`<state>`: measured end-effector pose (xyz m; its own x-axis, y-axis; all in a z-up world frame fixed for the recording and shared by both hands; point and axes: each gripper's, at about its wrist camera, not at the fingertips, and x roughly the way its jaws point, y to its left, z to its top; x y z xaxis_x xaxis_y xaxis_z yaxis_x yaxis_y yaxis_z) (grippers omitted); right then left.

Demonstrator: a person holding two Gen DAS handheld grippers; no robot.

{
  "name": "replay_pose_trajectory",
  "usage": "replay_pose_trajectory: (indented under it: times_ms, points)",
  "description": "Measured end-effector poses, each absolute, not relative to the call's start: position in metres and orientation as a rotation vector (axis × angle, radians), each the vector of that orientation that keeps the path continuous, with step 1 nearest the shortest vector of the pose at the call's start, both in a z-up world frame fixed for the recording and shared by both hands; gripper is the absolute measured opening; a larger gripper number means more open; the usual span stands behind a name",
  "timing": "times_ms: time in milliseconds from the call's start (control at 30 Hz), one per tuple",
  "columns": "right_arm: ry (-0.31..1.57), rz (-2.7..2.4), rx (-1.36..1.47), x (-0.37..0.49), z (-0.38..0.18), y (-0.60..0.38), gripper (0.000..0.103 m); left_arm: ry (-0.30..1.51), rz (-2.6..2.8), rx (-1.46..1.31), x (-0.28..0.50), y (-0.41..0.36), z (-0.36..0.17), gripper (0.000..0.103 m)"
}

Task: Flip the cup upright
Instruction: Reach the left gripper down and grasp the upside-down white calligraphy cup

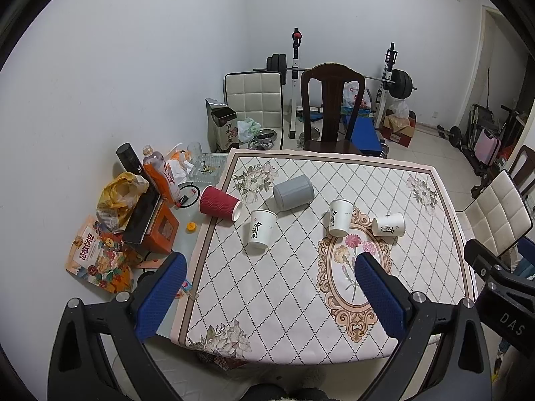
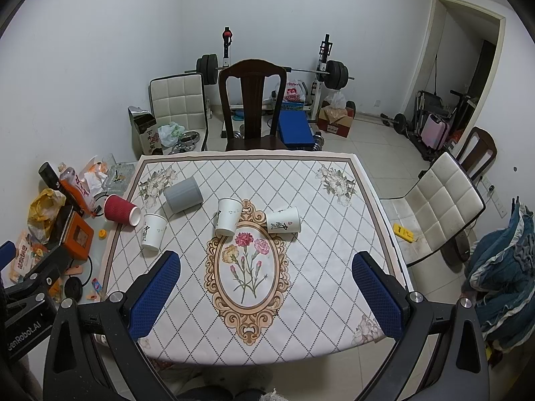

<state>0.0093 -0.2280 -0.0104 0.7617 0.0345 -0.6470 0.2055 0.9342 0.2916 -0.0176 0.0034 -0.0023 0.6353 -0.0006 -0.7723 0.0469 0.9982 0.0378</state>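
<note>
Both wide-open tongs, left gripper and right gripper marked "enRobot.AI", hover above floral tablecloth with white cups bearing black calligraphy.

Five cups lie tipped across the table's far half: red ribbed cup at the left edge, grey cup, three white printed cups.

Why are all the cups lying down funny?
Five cups lie tipped on their sides on the table: the red cup at the left edge, the grey cup, and three white cups. None stands upright. Nothing looks spilled.
</note>
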Motion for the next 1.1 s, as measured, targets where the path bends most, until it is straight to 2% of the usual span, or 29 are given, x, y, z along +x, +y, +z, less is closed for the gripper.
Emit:
replay_pose_trajectory:
  times_ms: [200,367,800,1100]
  points:
    - [0.720,-0.092,0.371,0.015,-0.014,-0.226,0.103,0.907,-0.019,0.060,-0.004,0.003,-0.009,0.103]
    - [0.788,-0.096,0.378,0.049,-0.035,-0.218,0.103,0.970,0.017,0.087,0.025,0.006,-0.043,0.103]
    - [1.105,-0.064,0.410,0.191,-0.170,-0.165,0.103,1.232,0.063,0.191,0.123,0.034,-0.187,0.103]
    - [1.251,-0.066,0.375,0.267,-0.245,-0.122,0.103,1.371,0.046,0.221,0.189,0.047,-0.272,0.103]
